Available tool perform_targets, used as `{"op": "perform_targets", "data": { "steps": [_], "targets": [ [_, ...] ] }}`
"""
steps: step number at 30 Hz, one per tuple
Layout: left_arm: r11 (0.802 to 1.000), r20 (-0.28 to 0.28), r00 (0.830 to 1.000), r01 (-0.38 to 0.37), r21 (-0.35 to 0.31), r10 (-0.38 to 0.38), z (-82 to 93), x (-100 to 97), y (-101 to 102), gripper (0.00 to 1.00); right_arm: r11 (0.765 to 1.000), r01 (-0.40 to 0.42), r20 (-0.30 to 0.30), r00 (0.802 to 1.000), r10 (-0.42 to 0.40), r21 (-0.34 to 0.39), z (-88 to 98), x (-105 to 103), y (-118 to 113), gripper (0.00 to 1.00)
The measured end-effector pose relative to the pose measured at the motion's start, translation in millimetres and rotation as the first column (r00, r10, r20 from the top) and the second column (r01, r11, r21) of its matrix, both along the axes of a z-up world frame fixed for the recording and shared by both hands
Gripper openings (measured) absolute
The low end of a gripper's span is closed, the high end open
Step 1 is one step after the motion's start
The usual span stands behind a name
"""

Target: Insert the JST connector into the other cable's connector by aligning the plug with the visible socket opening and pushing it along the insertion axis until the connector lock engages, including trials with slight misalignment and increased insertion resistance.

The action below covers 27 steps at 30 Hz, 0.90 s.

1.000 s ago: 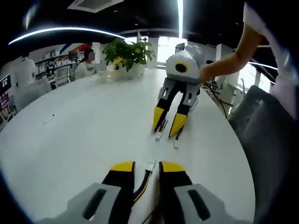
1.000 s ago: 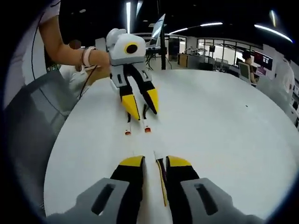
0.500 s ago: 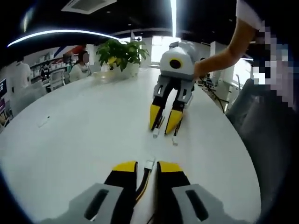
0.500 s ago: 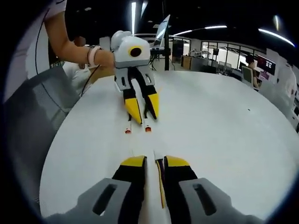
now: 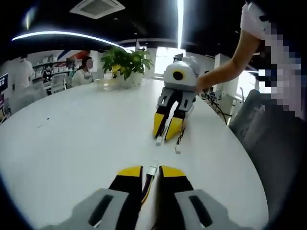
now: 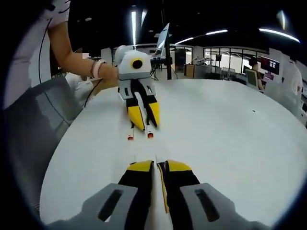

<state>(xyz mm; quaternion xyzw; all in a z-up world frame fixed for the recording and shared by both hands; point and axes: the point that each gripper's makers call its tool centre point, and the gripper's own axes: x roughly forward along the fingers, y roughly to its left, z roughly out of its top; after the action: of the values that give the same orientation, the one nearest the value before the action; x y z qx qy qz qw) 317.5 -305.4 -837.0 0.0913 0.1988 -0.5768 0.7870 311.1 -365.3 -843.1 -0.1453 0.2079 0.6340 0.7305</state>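
Left tool (image 5: 148, 171): jaws nearly closed, clamped on a cable (image 5: 147, 184) with yellow and dark wires; its white connector (image 5: 153, 169) sticks out just past the tips, over the white desk (image 5: 76, 134).

Right tool (image 6: 155, 166): jaws pinched on the second cable (image 6: 163, 184), a thin yellow-dark wire running between them.

The two tools face each other tip to tip, near but apart. A hand (image 6: 106, 71) grips the far tool. Potted plant (image 5: 125, 61) at the desk's far edge.
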Motion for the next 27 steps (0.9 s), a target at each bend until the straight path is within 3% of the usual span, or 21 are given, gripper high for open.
{"op": "perform_targets", "data": {
  "steps": [16,27],
  "targets": [
    [1.000,0.007,1.000,0.012,-0.002,-0.012,-5.6,-2.8,0.5,0.03,1.000,-0.008,-0.009,1.000,0.008,0.007,-3.5,-1.0,1.7,0.05],
    [0.999,-0.004,1.000,-0.007,-0.043,0.007,-5.2,-1.0,1.0,0.01,1.000,-0.016,0.007,1.000,0.016,0.006,-3.8,-0.9,1.6,0.04]
  ]
}}
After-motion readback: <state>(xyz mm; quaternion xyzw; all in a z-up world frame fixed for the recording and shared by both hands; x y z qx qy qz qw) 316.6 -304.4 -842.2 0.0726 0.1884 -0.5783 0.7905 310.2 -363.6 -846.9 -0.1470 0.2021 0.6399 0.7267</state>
